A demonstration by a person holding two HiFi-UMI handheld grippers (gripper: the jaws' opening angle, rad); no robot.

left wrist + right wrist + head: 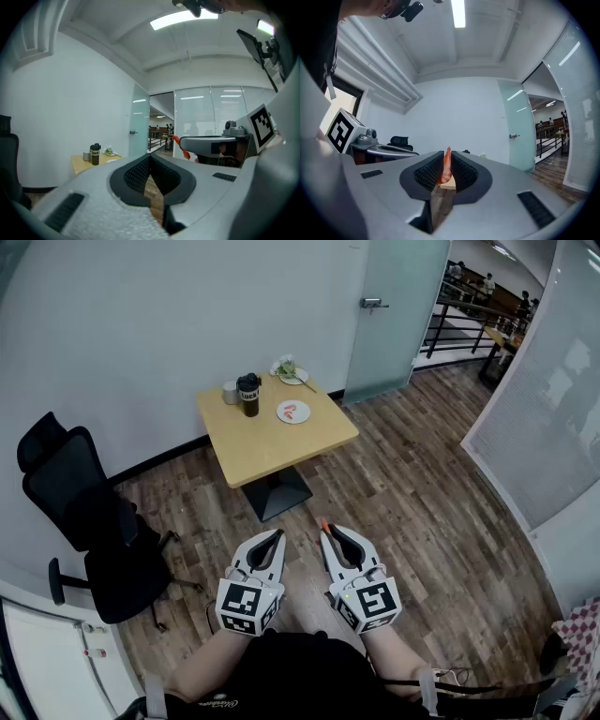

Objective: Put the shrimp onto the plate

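A black office chair [89,531] stands at the far left by the wall, and the left gripper [277,535] hangs low over the wood floor [422,493] with its jaws closed tip to tip on nothing. Well ahead of it, the square wooden table [272,446] bears a grey cup [230,392], a black tumbler [248,395], a white plate [284,417] (a red piece lies on it) and a dish of greens [300,377]. Just right of the left one, the right gripper [325,529] has its jaws pinched on the orange shrimp [446,166], whose tip pokes past them, well apart from the plate.
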